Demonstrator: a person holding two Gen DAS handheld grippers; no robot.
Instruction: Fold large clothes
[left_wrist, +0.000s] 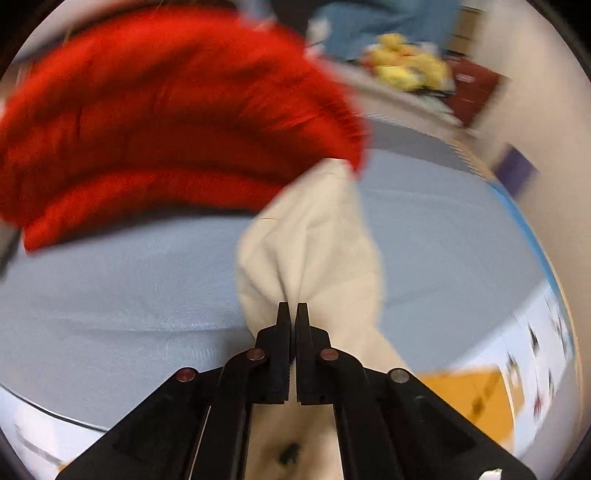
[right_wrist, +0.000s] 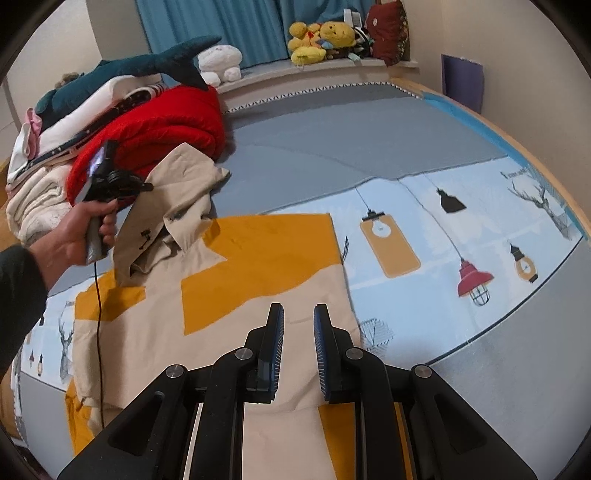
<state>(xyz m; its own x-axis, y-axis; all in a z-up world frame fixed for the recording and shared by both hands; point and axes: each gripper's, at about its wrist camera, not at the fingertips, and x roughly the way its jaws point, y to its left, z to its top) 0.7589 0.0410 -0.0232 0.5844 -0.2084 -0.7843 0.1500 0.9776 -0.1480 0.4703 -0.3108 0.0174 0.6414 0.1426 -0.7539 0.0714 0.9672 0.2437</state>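
Observation:
A large beige coat (right_wrist: 229, 325) lies spread over the patterned bed sheet (right_wrist: 424, 206). A hand (right_wrist: 74, 232) holds my left gripper (right_wrist: 147, 186) at the left, and it lifts a crumpled upper part of the coat (right_wrist: 181, 184) with a black button tab. In the left wrist view, my left gripper (left_wrist: 293, 306) is shut on a bunched fold of the coat (left_wrist: 310, 240), which hangs over the blue-grey sheet (left_wrist: 110, 295). My right gripper (right_wrist: 299, 310) stands open just above the flat lower part of the coat, with its jaws a little apart.
A folded red quilt (right_wrist: 155, 125) sits close behind the lifted cloth, also blurred as the red quilt (left_wrist: 166, 110). White bedding (right_wrist: 40, 199) and a shark plush (right_wrist: 147, 62) are piled at the left. Yellow plush toys (right_wrist: 321, 40) line the far sill. The bed's edge (right_wrist: 517, 369) curves at the right.

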